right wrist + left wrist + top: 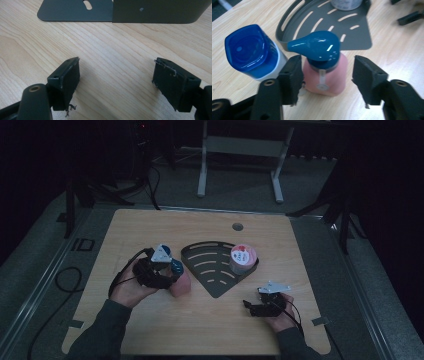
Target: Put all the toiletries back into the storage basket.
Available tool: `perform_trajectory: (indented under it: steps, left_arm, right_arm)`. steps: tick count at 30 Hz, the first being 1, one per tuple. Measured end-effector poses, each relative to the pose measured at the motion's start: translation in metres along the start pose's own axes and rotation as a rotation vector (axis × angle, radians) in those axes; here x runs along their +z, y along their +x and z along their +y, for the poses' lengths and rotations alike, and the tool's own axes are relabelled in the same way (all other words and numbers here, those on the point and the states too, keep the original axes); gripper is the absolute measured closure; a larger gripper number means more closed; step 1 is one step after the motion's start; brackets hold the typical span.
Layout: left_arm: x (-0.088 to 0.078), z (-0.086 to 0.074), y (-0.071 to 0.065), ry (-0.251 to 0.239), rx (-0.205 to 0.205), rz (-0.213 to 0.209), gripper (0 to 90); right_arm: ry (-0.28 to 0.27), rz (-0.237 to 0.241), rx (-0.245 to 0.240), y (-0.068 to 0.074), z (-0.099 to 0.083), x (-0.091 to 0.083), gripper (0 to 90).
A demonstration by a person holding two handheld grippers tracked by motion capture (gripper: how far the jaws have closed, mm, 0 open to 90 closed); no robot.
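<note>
Standing just left of the rack [362,37]: pink pump bottle [325,75], between the left gripper [327,80]'s parted jaws, unclamped. Likely light, slick plastic, top-heavy; grip the body, not the pump. Right gripper [116,80] wide, empty.

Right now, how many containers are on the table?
3: pink pump-top soap bottle between the left tongs; blue-capped white bottle beside it; round red-lidded tub in the grey corner rack.

Dim room, grey carpeted floor [240,190], pale wooden table [200,330], white-legged desk frame [240,150] behind, black stands at both sides, loose cables [65,280].
</note>
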State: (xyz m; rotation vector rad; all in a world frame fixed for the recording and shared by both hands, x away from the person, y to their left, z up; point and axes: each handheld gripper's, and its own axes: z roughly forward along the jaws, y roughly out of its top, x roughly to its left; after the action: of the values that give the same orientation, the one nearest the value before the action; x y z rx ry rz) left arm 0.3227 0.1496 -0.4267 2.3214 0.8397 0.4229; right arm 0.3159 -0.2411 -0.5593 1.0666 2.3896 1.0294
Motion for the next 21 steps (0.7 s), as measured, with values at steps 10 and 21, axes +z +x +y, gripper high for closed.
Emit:
perform_trajectory:
  steps: [10, 21]
  left_arm:
    - [0.017, 0.004, 0.003, 0.036, -0.007, -0.012, 39.8]
    - [0.034, 0.009, 0.005, 0.076, -0.003, -0.027, 39.0]
  right_arm:
    - [0.0, 0.002, -0.004, 0.0, 0.0, 0.0, 21.0]
    - [0.0, 0.005, -0.008, 0.0, 0.0, 0.0, 21.0]
